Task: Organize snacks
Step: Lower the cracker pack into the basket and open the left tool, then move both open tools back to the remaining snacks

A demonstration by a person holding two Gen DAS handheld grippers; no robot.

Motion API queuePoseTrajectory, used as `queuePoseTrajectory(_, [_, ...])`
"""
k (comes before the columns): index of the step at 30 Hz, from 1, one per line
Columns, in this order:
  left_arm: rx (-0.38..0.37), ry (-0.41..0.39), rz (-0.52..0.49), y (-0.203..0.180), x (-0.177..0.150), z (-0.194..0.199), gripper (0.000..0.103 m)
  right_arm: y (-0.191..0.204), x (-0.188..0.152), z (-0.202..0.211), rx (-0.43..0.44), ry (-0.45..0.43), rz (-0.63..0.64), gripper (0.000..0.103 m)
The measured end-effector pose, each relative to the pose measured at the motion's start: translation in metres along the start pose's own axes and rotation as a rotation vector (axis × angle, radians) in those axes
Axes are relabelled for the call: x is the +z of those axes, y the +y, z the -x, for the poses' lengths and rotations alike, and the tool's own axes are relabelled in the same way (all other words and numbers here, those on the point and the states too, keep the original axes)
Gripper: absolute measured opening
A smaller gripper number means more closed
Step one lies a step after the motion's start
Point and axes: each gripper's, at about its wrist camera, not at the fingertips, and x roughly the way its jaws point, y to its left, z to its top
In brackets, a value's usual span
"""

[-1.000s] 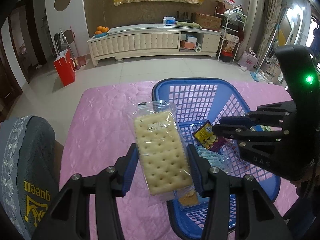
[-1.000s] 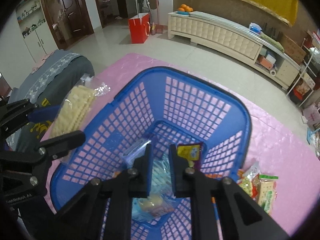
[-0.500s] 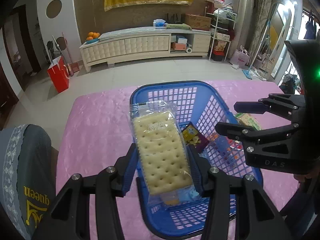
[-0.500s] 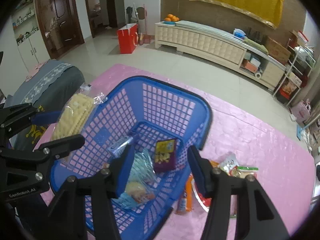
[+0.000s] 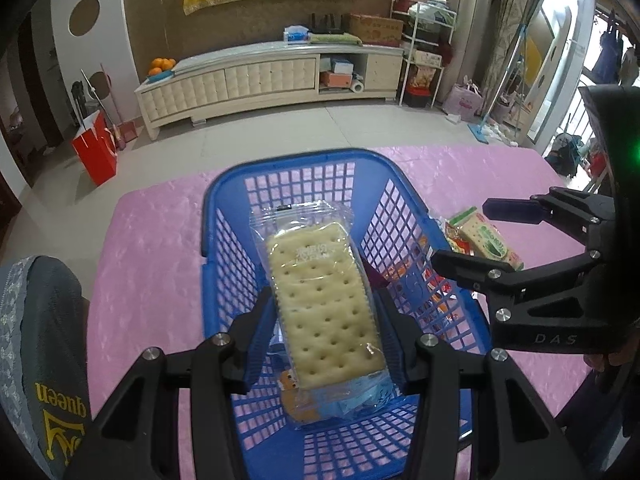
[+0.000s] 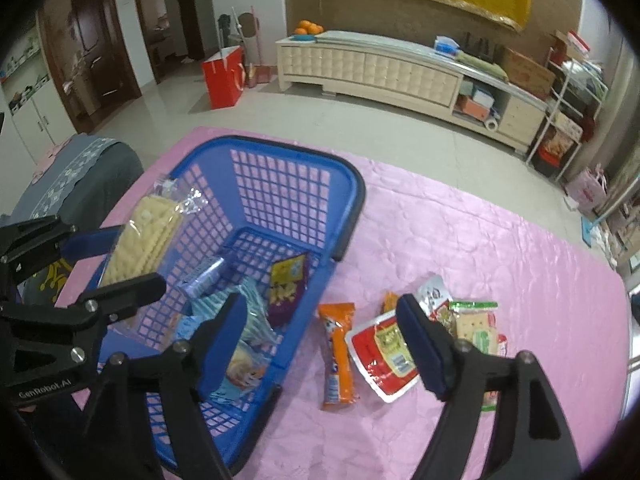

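So my left gripper [image 5: 320,328] is clamped on a clear-wrapped pack of soda crackers [image 5: 324,300], blue pads pressing both long edges, and it's hanging right over the blue plastic basket [image 5: 224,216]. From the right wrist view you can see the same cracker pack [image 6: 146,236] edge-on, held above the basket's left side, not touching anything inside.

My right gripper [image 6: 320,344] has just been opening up and its jaws stand wide now with nothing gripped. It sits over the basket's right wall and the loose snacks on the pink tablecloth [image 6: 500,248].

Already in the basket [image 6: 352,200]: a purple and yellow snack packet [image 6: 288,284], a small blue-wrapped tube thing [image 6: 202,278], and some light blue packets [image 6: 252,320] near the front.

Still out on the cloth, just beside the basket: an orange wrapped bar [image 6: 338,356], a red and white packet [image 6: 384,360] partly behind my right finger, and a green-edged cracker pack [image 6: 476,324]. A couple more small packets sit around those, too jumbled to tell apart.
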Motion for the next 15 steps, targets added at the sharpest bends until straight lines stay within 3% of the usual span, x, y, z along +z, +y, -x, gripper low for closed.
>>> queuePoseTrajectory(7, [0.001, 0.071, -0.001, 0.001, -0.005, -0.027, 0.047, -0.004, -0.009, -0.014, 0.005, 0.028, -0.019, 0.082])
queuePoseTrajectory(9, [0.006, 0.074, -0.011, 0.0, -0.006, -0.029, 0.05, -0.005, -0.011, -0.016, 0.008, 0.031, -0.023, 0.082])
queuePoseTrajectory(11, [0.019, 0.071, -0.019, 0.0, -0.008, -0.029, 0.064, -0.006, -0.011, -0.016, 0.013, 0.034, -0.029, 0.082])
queuePoseTrajectory(15, [0.015, 0.061, -0.02, 0.003, -0.01, -0.022, 0.067, -0.007, -0.011, -0.011, 0.021, 0.024, -0.042, 0.082])
